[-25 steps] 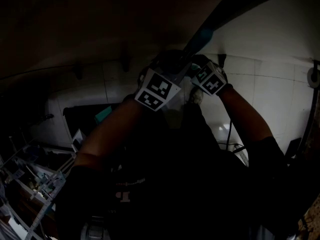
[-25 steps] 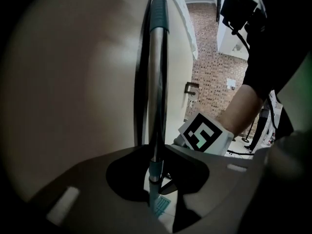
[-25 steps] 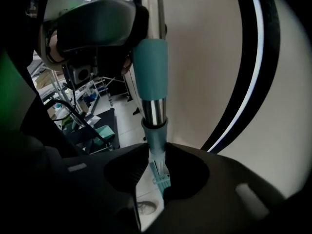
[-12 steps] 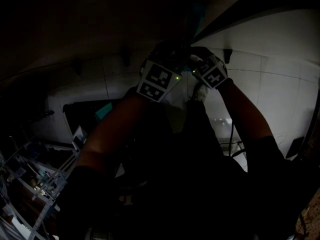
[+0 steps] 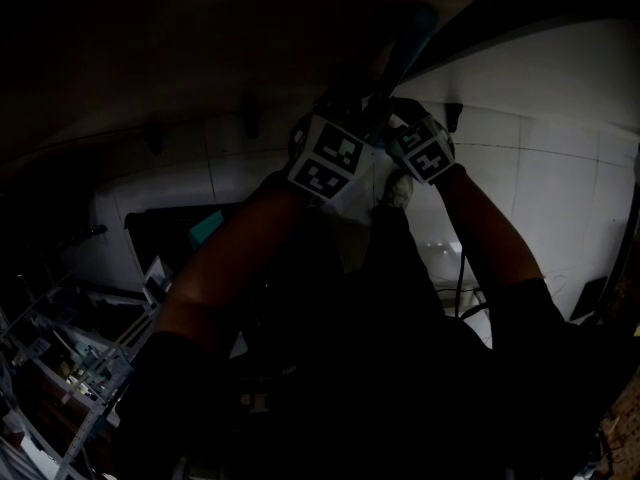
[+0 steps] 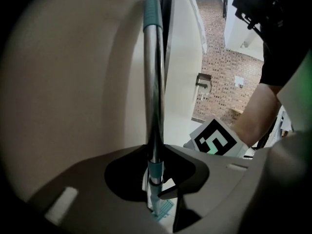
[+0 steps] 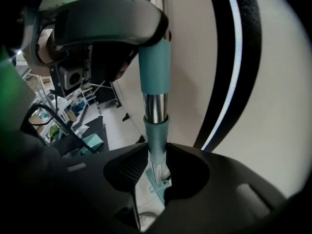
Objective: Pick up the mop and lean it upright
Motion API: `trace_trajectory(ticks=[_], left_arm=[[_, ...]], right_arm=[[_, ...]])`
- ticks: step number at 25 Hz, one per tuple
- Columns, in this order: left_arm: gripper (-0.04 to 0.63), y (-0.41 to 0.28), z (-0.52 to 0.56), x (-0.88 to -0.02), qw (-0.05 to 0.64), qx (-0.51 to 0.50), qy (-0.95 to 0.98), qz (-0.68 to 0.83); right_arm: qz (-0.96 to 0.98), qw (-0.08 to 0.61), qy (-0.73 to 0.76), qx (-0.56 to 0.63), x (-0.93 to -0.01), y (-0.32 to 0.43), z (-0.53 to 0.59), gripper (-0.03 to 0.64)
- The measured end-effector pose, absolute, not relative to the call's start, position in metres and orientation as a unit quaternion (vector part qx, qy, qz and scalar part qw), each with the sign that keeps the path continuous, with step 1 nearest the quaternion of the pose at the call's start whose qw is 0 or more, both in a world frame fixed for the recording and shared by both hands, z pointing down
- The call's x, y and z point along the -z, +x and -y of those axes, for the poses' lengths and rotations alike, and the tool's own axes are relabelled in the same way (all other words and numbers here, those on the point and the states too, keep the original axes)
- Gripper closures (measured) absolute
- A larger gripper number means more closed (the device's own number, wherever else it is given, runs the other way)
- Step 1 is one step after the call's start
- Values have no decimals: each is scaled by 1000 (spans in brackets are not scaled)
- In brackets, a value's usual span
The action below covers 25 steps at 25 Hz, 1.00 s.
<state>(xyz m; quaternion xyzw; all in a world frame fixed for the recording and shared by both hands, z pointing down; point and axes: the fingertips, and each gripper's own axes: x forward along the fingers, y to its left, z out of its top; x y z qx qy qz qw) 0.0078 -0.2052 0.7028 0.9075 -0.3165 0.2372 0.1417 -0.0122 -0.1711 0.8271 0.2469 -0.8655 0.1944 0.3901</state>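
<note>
Chrome and teal, the mop handle (image 6: 155, 82) stands almost upright in front of me beside the cream wall (image 6: 73, 82), its mop head (image 6: 163, 211) far below on the floor. My left tool (image 6: 155, 179) is closed about halfway, gripping the bare metal shaft. My right tool (image 7: 156, 169) is to its right and clamps the teal collar; its jaws have just opened a shade with the collar between them. In the dark head view, both tools sit close together on the pole (image 5: 400, 63). I think the lean is nearly made. To finish well, I should tip the top gently onto the wall, keep the head set slightly out from it, and let go one tool at a time.
</note>
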Motion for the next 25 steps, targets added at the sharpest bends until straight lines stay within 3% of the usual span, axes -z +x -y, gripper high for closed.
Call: trace_trajectory(ticks=[14, 18, 25], left_arm=[[497, 42, 208, -708, 150, -265, 910, 282], [463, 39, 212, -702, 167, -250, 908, 291], [410, 29, 208, -682, 177, -235, 908, 299]], right_arm=[[854, 390, 268, -217, -831, 10, 172, 482], [849, 397, 265, -227, -834, 10, 168, 419], [841, 381, 293, -250, -815, 27, 165, 370]])
